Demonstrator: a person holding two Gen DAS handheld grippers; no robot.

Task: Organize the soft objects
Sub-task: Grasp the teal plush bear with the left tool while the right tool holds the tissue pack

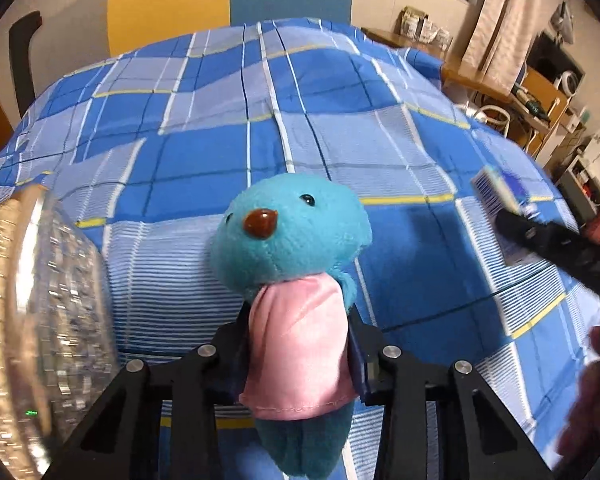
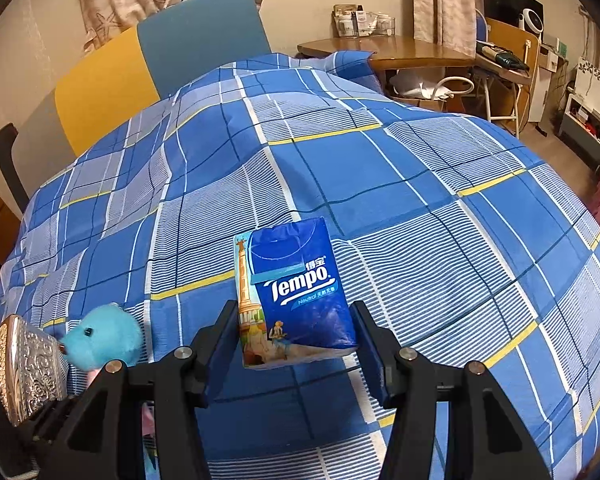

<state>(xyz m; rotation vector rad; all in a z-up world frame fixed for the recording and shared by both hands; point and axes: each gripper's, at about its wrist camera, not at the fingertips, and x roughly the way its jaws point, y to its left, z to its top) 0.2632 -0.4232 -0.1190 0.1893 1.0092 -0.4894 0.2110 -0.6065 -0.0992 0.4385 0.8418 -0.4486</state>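
Left gripper [image 1: 298,354] clamped on the waist of a teal plush [image 1: 290,248], pads pressing both sides of its pink shirt; the toy stands upright between the fingers, head away from the camera, long axis running straight out along them. Right gripper [image 2: 298,340] grips a tissue pack [image 2: 294,292] by its lower edges, the pack upright with its long side pointing away. An embossed silver box [image 1: 32,312] sits just beside the plush on the left gripper's outer side, nearer that hand than the right, which suggests the plush goes first if the box is the bin. Beyond lies the blue checked bedspread [image 2: 420,208].
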